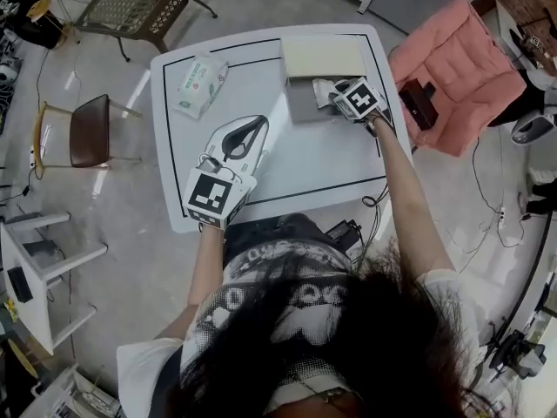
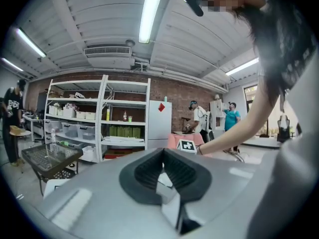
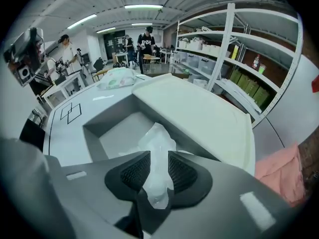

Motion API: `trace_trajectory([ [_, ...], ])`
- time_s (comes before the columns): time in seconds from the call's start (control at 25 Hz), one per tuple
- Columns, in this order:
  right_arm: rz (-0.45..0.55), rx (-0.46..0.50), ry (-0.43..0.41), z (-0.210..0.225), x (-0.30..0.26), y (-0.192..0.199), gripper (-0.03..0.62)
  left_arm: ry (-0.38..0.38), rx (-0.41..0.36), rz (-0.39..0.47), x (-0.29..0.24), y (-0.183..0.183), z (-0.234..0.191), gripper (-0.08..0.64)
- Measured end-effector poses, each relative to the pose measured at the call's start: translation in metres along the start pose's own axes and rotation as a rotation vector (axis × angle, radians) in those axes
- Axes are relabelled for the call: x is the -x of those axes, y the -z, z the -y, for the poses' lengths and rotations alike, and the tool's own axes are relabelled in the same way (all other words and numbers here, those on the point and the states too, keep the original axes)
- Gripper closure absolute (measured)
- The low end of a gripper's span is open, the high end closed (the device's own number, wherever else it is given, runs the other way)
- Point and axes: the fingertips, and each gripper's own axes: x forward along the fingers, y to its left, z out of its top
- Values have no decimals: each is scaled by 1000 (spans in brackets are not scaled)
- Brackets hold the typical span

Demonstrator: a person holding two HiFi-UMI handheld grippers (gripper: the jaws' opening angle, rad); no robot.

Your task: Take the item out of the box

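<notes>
An open grey box (image 1: 300, 104) stands at the far middle of the white table (image 1: 322, 164), its pale lid (image 1: 322, 57) lying flat behind it. A crumpled clear plastic bag (image 3: 157, 141) rises out of the box (image 3: 107, 116) next to the lid (image 3: 199, 113). My right gripper (image 1: 337, 91) is at the box's right side. Its jaws (image 3: 158, 171) stand open with the bag between the pads. My left gripper (image 1: 252, 129) rests on the table near the front left, tips together, nothing held. In the left gripper view it (image 2: 163, 156) points level across the room.
A green-and-white wipes pack (image 1: 198, 84) lies at the table's far left. A pink cushioned seat (image 1: 452, 68) with a dark object (image 1: 418, 103) stands to the right. A brown chair (image 1: 87, 129) is on the left, a mesh-top table (image 1: 130, 3) beyond it. Shelves (image 2: 89, 128) line the wall.
</notes>
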Motion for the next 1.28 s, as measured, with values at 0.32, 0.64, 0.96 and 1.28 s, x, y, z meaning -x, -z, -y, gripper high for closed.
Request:
trace_trajectory([
  [0.32, -35, -51, -16, 6, -13, 2, 533, -41, 4, -14, 6, 3, -11, 560],
  [0.64, 22, -29, 18, 2, 0, -4, 580, -34, -3, -21, 4, 5, -8, 560],
  [0.96, 134, 5, 43, -9, 40, -18, 581, -9, -17, -32, 0, 6, -1, 560],
  [1.28, 291, 20, 65, -38, 102, -27, 581, 17, -32, -30, -4, 3, 17, 560],
])
